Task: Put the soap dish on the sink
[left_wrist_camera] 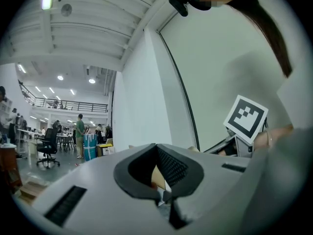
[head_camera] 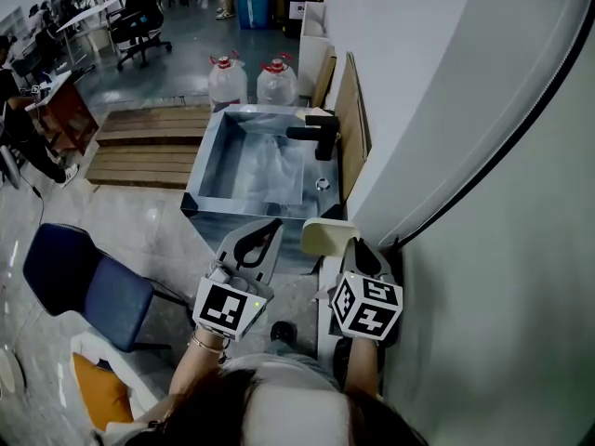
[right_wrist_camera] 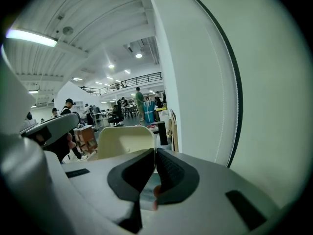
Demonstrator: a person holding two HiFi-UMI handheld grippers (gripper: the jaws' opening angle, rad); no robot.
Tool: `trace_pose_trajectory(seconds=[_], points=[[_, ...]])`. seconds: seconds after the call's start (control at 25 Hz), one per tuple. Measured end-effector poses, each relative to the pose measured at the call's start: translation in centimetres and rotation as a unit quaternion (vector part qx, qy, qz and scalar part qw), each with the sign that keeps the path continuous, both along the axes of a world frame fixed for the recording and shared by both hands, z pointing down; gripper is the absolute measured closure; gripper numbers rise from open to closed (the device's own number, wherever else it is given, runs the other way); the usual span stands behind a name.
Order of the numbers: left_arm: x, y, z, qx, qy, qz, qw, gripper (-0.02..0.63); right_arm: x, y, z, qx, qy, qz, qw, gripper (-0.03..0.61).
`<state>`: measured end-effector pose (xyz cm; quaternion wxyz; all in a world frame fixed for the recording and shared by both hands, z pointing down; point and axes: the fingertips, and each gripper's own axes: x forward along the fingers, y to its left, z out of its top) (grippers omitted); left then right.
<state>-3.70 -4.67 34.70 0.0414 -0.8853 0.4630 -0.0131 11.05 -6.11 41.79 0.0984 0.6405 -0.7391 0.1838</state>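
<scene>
Right gripper point(right_wrist_camera: 153, 155) fingers pinch soap dish point(right_wrist_camera: 124, 140) by its near rim. Probably light, stiff, slick. Left gripper point(left_wrist_camera: 158, 148) fingers pressed together, empty.

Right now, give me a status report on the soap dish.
Left gripper shut, empty. Right gripper shut on soap dish, held just short of sink. Black faucet on sink's right rim, beyond dish.
</scene>
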Motion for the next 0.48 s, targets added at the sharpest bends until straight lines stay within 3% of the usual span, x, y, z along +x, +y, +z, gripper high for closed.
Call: trace_pose_trajectory(seconds=[0.48], points=[[1.7, -1.7, 0.7, -0.009, -0.001, -0.012, 0.9999, 0.606, 0.9, -2.1, 0.8, -0.005, -0.008, -0.022, 1.0, 0.545]])
